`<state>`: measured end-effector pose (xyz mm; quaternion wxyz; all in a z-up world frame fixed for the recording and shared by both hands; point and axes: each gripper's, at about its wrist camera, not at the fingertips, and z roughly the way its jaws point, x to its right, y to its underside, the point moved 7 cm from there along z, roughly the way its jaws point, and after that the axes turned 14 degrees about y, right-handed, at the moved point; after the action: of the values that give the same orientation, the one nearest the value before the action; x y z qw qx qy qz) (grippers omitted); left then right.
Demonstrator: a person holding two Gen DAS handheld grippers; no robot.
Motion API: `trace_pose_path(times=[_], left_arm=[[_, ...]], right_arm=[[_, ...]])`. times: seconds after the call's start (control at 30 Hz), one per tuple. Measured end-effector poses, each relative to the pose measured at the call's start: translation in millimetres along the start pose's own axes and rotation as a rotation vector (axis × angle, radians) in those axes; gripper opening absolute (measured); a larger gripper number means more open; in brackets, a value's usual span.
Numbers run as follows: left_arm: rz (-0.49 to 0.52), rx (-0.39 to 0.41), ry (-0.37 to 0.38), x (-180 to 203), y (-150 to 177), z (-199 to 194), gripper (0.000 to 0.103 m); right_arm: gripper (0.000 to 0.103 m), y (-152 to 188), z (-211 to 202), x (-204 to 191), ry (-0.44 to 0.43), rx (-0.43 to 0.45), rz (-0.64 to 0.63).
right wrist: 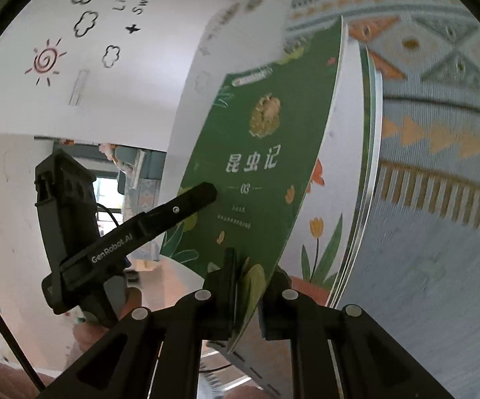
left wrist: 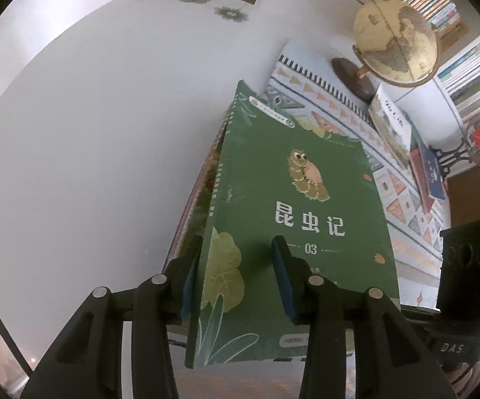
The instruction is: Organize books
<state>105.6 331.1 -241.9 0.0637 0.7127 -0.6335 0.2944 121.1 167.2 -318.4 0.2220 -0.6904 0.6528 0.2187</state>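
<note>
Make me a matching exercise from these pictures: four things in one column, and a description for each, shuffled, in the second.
Things:
1. green book
2. globe
3. right tongs
4. patterned cloth

Descriptions:
A. rows of orange triangles
B. shut on the book's lower edge
C. caterpillar drawn on the cover
D. stands on a dark round base

Pairs: 1-C, 2-D, 3-B, 4-A

Book [left wrist: 293, 219] upright beside a white panel [left wrist: 90, 133], globe [left wrist: 394, 40] and leaning books [left wrist: 406, 139] beyond, on patterned cloth [left wrist: 402, 206].
</note>
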Motion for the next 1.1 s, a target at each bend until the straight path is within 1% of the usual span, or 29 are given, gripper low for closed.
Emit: trace_pose_path(times=[0.13, 0.27, 0.37, 0.47, 0.5, 0.57, 0.6, 0.63, 0.7, 0.77, 0.83, 0.9, 0.97, 1.03, 1.1], left_arm=[[0.008, -0.027, -0.032, -6, 3, 3, 0.039], [0.02, -0.056, -0.101, -14, 6, 7, 0.042], [0.015, -0.076, -0.128, -20, 9, 11, 0.042], [0.013, -0.076, -0.13, -23, 8, 11, 0.043], [0.014, -0.076, -0.134, -24, 8, 10, 0.044], [0.019, -0.076, -0.16, -26, 5, 8, 0.044], [0.023, -0.074, -0.174, -27, 3, 7, 0.044], [0.03, -0.071, -0.189, -27, 1, 5, 0.044], [0.048, -0.057, -0.208, -25, -5, -1, 0.044], [0.072, -0.047, -0.212, -18, -14, -5, 0.044], [0.101, -0.042, -0.214, -8, -25, -6, 0.046], [0.136, -0.039, -0.215, 9, -37, -6, 0.046], [0.177, -0.031, -0.196, 32, -47, -3, 0.046], [0.238, -0.031, -0.142, 71, -57, 4, 0.047], [0.294, -0.036, -0.102, 107, -62, 15, 0.052]], right_arm=[[0.01, 1, 9, -2, 0.029, -0.009, 0.007], [0.01, 4, 21, -3, 0.042, -0.034, 0.031], [0.01, 9, 28, -4, 0.058, -0.051, 0.054], [0.011, 10, 33, -2, 0.053, -0.063, 0.08], [0.014, 9, 34, -1, 0.048, -0.066, 0.091], [0.015, 7, 30, 4, 0.049, -0.073, 0.109], [0.019, 6, 28, 6, 0.046, -0.075, 0.121], [0.025, 4, 25, 9, 0.041, -0.07, 0.132], [0.032, 1, 14, 15, 0.032, -0.032, 0.158], [0.034, -6, -2, 23, 0.029, 0.024, 0.168], [0.041, -9, -18, 32, 0.026, 0.069, 0.185], [0.042, -15, -37, 43, 0.021, 0.118, 0.203], [0.042, -18, -56, 58, 0.029, 0.159, 0.22], [0.043, -22, -79, 76, 0.036, 0.21, 0.233], [0.043, -25, -107, 98, 0.055, 0.272, 0.26]])
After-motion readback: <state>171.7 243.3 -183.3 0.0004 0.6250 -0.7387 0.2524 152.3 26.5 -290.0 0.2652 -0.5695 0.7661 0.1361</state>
